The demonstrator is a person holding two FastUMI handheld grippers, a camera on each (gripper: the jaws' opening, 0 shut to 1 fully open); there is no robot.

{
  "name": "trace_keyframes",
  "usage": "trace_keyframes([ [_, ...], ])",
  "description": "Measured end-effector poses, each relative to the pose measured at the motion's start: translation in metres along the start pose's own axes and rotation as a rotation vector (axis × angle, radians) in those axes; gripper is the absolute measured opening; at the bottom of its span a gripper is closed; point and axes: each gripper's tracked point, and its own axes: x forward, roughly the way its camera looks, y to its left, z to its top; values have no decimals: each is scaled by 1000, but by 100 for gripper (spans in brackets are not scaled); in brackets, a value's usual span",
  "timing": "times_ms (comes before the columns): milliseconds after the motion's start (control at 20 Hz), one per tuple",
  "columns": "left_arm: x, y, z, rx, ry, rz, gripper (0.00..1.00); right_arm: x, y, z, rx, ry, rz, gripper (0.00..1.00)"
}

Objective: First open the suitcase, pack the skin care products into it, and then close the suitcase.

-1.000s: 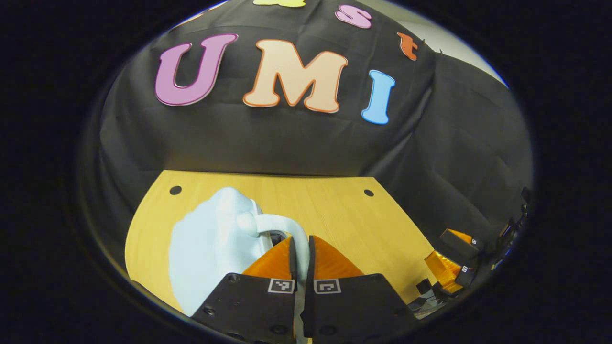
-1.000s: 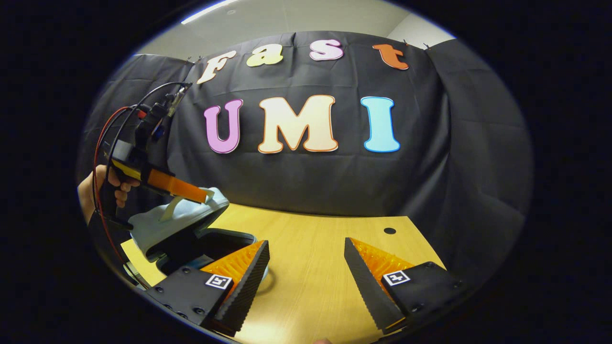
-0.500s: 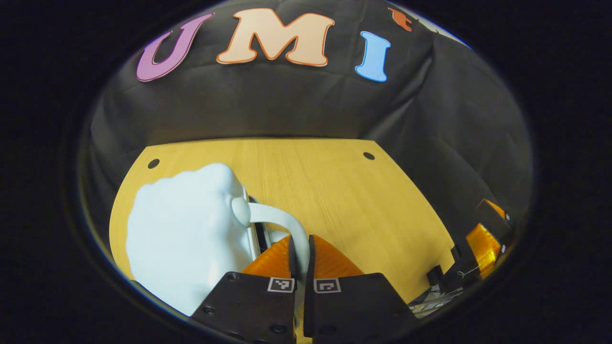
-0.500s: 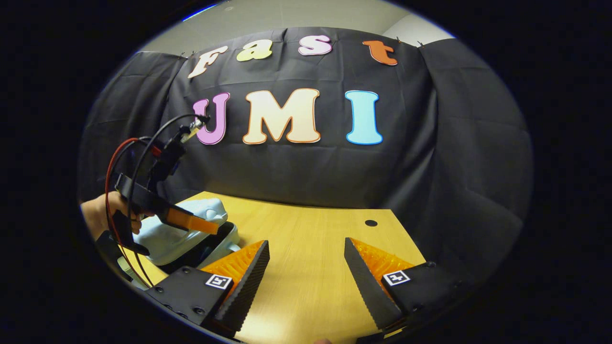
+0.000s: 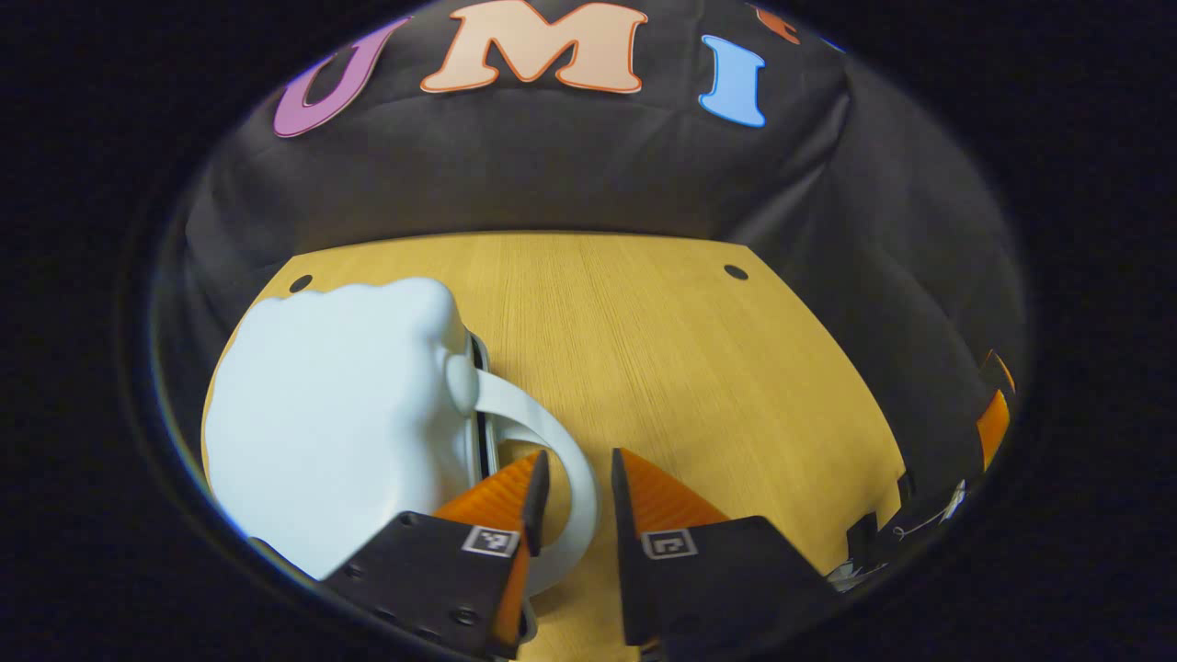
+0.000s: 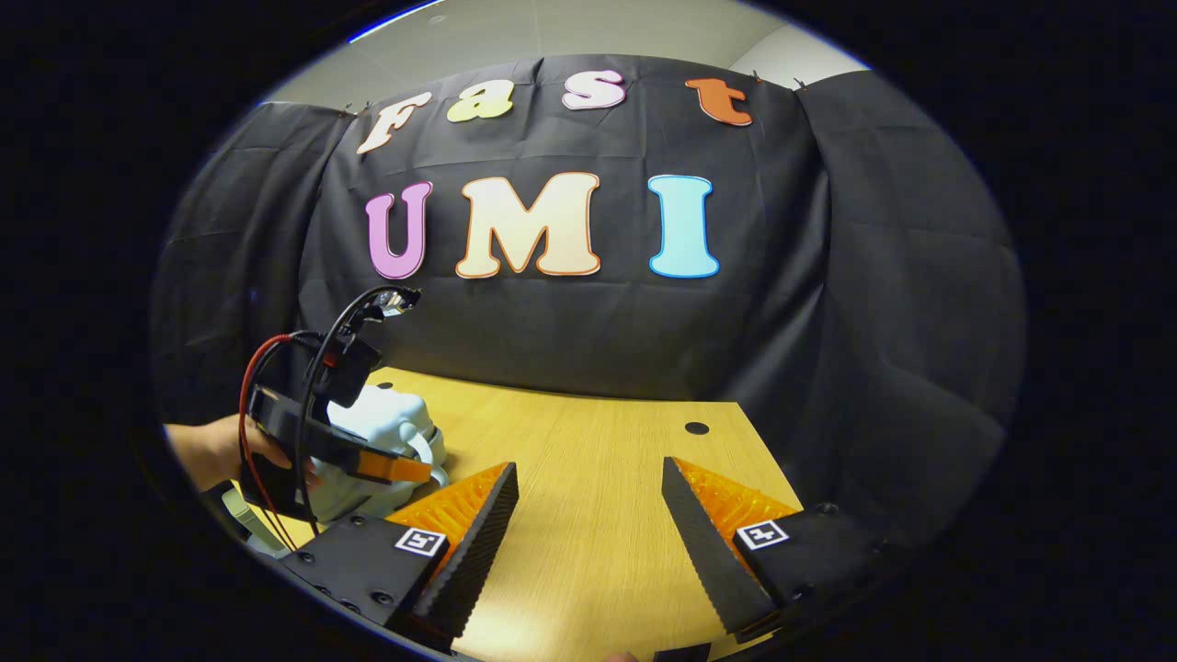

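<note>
Lowered since a second ago, the suitcase (image 5: 340, 414) lid now lies down on its base where we earlier held it lifted with the dark inside showing. We judge the closing step all but done, with only the let-go and pull-back left. The pale blue case sits on the left part of the tabletop (image 5: 662, 349), its white handle (image 5: 561, 460) looping out toward us. Our left tool (image 5: 575, 487), which pinched that handle before, has parted a little: the handle passes between the two fingers with a narrow gap, so it looks released rather than held. In the right gripper view the suitcase (image 6: 382, 432) lies under the left tool (image 6: 405, 469), while our right tool (image 6: 588, 515) hangs wide apart over bare wood, well clear of the case.
</note>
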Motion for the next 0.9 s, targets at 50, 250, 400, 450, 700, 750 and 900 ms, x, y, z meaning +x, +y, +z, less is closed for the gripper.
trace_keyframes([
  [50,-9,-6,9,-10,-55,15,53,1,0,7,9,-18,10,98],
  [250,-66,-21,58,29,-352,109,98,4,6,41,70,-80,37,98],
  [400,-125,-21,102,115,-563,179,95,-1,17,79,90,-174,21,98],
  [450,-142,-24,112,139,-603,182,96,-3,23,93,88,-208,13,98],
  [700,-210,-15,154,120,-750,161,96,-23,67,152,94,-336,25,98],
  [750,-217,-13,160,104,-774,152,96,-27,73,163,87,-359,20,98],
  [900,-239,3,173,94,-820,163,96,-42,94,177,72,-405,14,98],
])
